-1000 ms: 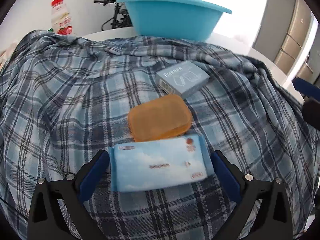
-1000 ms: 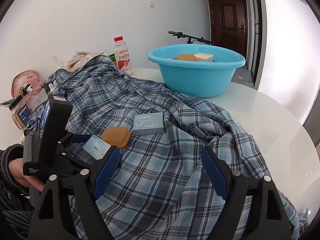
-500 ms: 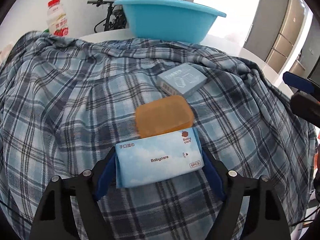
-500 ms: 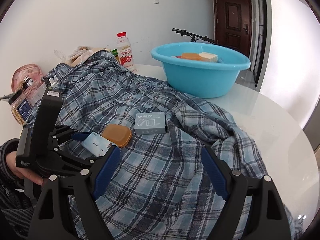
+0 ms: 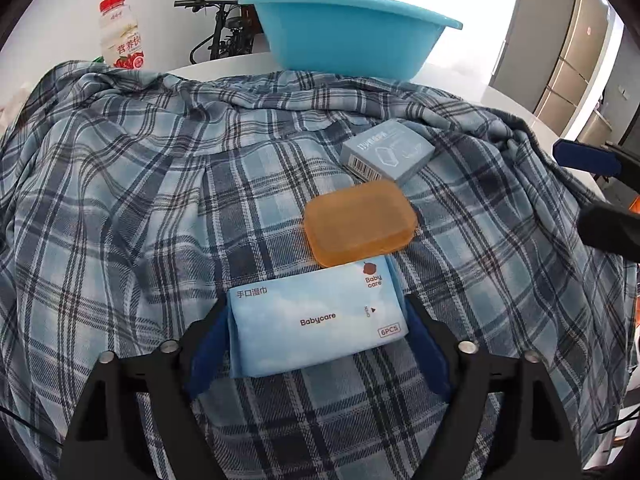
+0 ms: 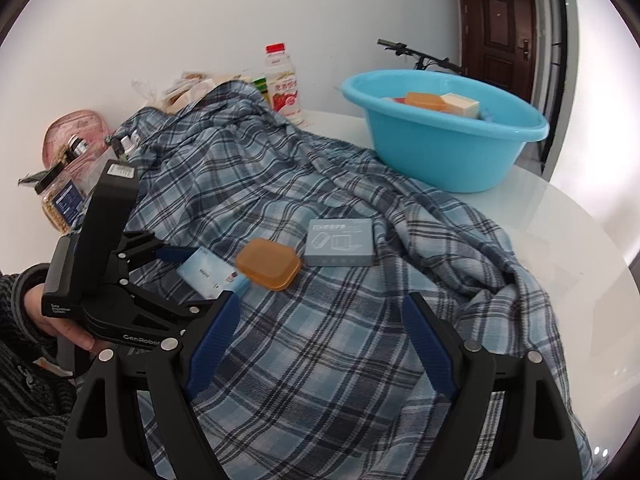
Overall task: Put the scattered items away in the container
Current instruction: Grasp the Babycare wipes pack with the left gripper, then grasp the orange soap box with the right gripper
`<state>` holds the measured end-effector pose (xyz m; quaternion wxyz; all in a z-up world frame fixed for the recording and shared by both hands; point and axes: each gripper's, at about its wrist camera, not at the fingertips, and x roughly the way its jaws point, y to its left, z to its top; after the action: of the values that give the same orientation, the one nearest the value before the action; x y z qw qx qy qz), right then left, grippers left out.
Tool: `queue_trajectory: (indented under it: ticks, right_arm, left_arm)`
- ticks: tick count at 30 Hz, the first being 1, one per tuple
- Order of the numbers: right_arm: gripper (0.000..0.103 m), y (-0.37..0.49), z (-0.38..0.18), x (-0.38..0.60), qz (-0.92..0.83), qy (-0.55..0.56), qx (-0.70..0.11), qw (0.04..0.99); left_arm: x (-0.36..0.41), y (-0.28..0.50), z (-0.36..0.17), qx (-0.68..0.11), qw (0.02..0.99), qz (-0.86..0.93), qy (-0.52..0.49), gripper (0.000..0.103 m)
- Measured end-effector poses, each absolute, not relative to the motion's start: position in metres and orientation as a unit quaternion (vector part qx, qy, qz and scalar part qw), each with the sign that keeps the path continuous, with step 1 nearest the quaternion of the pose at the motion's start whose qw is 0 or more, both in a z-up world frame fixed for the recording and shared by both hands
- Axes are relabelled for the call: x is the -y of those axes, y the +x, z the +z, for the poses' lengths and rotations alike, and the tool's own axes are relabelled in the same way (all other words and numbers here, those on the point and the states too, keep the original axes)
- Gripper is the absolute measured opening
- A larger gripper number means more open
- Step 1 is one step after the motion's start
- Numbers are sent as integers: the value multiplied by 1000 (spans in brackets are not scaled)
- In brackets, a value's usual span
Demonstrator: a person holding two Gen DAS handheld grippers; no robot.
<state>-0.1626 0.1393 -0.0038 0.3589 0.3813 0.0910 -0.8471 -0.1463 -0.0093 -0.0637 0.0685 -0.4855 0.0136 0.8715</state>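
Sitting between the left gripper's point(image 5: 318, 334) blue pads is 1 wipes pack point(image 5: 316, 320), both pads right up against its short ends. The jaws are easing apart a touch, yet the pack looks pinched and tipped up off the plaid cloth point(image 5: 160, 200). From the right wrist view you can see that same gripper point(image 6: 192, 276) in a person's hand point(image 6: 70, 330), pack point(image 6: 212, 276) in it.

Just past the pack's far edge sits 1 orange soap point(image 5: 360, 224), basically touching it, and just beyond that 1 grey box point(image 5: 388, 154) at an angle, corner nearly meeting the soap. So 3 loose items in a tight line, with lots of bare cloth left of them.

Right gripper point(image 6: 320, 344) hangs over the cloth with its jaws wide apart, nothing in them, and open fabric ahead of it.

The blue basin point(image 6: 440, 156) stands at the far edge of the cloth on the white table point(image 6: 560, 216), well apart from the loose stuff. Inside I count 1 orange soap point(image 6: 424, 101) and 1 cream box point(image 6: 460, 105), plus something red I can't make out.

1 drink bottle point(image 6: 282, 84) stands by the wall behind the cloth, and a jar point(image 6: 60, 200) sits at the left edge.
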Motion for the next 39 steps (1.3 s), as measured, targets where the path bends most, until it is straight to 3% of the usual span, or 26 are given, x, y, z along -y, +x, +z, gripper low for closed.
queue_trajectory:
  ticks: [7,8,11,23,32,39]
  right_arm:
    - [82,-162,-2,-131,-837,385,-108,375]
    - [82,-162,-2,-130,-836,386,-107,375]
    - [82,-163,-3,-129,-834,388,-111,376]
    - [82,-176,-22,-90,-780,409,-155,447]
    - [73,-193,-44,-66,-763,421,-171,459]
    - [71,-204,-59,-53,-753,425,-183,467]
  left_arm:
    - [6,-149,-66,-25,62,874,-481,88]
    - [7,-149,-65,-21,64,875,-479,81]
    - [13,-147,-62,-2,77,877,-475,79]
    - [19,-135,-48,-14,90,877,-471,78]
    - [22,-127,-51,-20,90,873,-479,78]
    - [21,-125,-50,-22,97,872,-480,78]
